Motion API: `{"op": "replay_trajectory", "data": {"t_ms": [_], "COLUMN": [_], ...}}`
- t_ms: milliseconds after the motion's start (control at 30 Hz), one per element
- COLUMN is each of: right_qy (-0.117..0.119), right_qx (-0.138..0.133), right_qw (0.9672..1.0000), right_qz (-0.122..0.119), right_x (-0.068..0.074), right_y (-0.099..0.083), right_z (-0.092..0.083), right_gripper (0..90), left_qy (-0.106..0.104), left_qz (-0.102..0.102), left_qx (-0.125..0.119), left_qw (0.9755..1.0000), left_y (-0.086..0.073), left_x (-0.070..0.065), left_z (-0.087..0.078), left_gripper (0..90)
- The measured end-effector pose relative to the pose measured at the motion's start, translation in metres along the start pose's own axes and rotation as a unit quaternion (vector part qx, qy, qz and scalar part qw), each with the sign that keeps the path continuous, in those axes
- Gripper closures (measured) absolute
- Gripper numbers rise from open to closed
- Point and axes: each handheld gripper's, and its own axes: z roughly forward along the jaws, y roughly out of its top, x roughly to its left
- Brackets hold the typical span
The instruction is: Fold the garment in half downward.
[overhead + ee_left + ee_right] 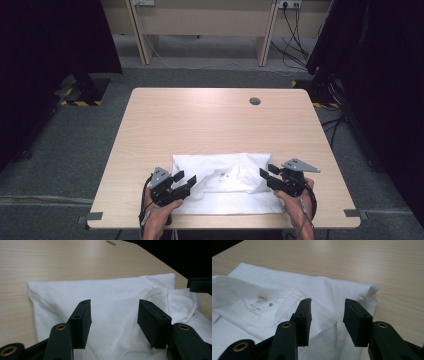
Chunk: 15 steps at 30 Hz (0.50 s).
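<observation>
From the high view, one white shirt (225, 182) lies partly folded on the tabletop (210, 120), at its near edge, likely kept there so both hands can reach it without stretching. Two hand-held grippers flank the shirt: the left hand-held gripper (190, 181) at the shirt's left edge and the right hand-held gripper (266, 171) at its right edge, each pointing inward, which suits working the two sides of a fold together. One round hole (255, 101) sits in the tabletop well beyond the shirt. In the left gripper view, the left hand-held gripper (113, 323) has its jaws apart with nothing pinched between them; they hang just above the flat white cloth (100, 297), so it grips nothing, probably placed to take a fresh hold. The shirt's bunched part lies toward the right of that picture. In the right gripper view, the right hand-held gripper (327, 322) likewise stands with jaws parted over a folded edge of the shirt (322, 290), with cloth under the gap but not clamped. One neck label (261, 298) shows inside the collar, left of the jaws, so the shirt lies collar-side up. Count: one shirt, two hand-held grippers, one label, one hole.
</observation>
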Motion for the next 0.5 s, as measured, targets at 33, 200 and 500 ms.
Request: {"op": "replay_trajectory", "data": {"t_ms": [33, 200, 500], "right_qy": [0.002, 0.007, 0.022], "right_qx": [0.006, 0.030, 0.016], "right_qw": [1.0000, 0.9995, 0.9993], "right_qz": [-0.004, -0.002, -0.025], "right_x": [0.000, -0.003, 0.003], "right_y": [0.000, -0.004, -0.006], "right_z": [0.001, 0.015, 0.011], "right_gripper": [59.1, 63.6, 82.1], "left_qy": [-0.004, -0.014, -0.040], "left_qz": [0.001, 0.013, 0.030], "left_qx": [-0.001, 0.008, 0.029], "left_qw": [1.0000, 0.9998, 0.9983], "left_y": [0.002, 0.007, 0.000], "left_x": [-0.002, -0.013, -0.026], "left_z": [0.000, 0.009, 0.015], "left_gripper": [43.3, 41.6, 53.9]}}
